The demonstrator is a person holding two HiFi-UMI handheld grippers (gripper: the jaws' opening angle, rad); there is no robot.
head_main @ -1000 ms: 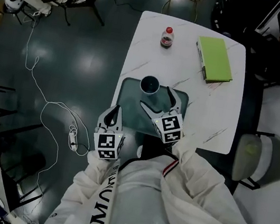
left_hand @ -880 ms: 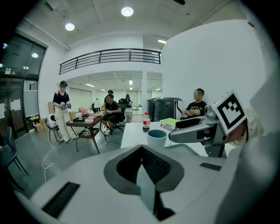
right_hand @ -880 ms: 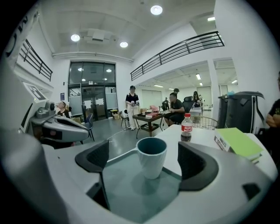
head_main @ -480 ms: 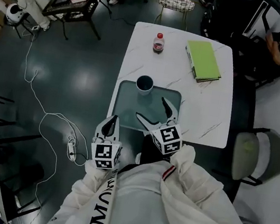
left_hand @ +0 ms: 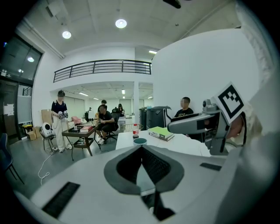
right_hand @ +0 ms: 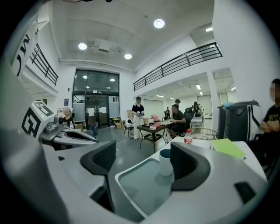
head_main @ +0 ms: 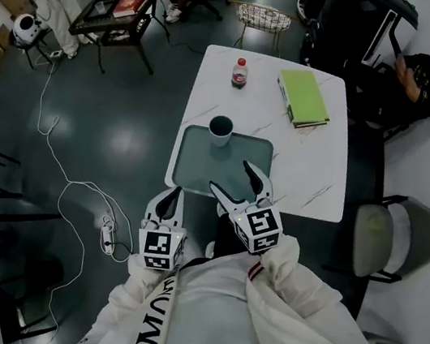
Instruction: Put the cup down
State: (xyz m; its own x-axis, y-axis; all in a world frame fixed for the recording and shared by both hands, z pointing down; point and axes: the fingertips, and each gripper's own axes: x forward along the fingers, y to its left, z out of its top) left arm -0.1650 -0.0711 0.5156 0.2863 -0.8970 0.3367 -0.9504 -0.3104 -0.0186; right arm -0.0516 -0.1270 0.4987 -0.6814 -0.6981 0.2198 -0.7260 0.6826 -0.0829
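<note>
A white cup [head_main: 220, 129] with a dark inside stands upright at the far edge of the grey-green tray [head_main: 194, 173] on the white table [head_main: 313, 176]. My right gripper [head_main: 231, 176] hovers over the tray's near part, well short of the cup. Its jaws are closing with nothing between them. In the right gripper view the cup [right_hand: 165, 162] stands on the tray [right_hand: 135, 190] beyond the jaws, beside the right fingertip [right_hand: 186, 168]. My left gripper [head_main: 169, 198] hangs off the table's near left edge, shut and empty. In its own view the cup [left_hand: 140, 141] shows far ahead.
A red-capped bottle [head_main: 238, 72] and a green book [head_main: 302, 97] sit at the table's far side. A grey chair [head_main: 388, 239] stands to the right. Cables [head_main: 76, 167] trail over the dark floor on the left. People sit near a low table [head_main: 112, 5] beyond.
My right gripper has drawn back from the cup toward the body, and its jaws have narrowed a little. The cup stays on the tray. The left gripper has barely moved.
</note>
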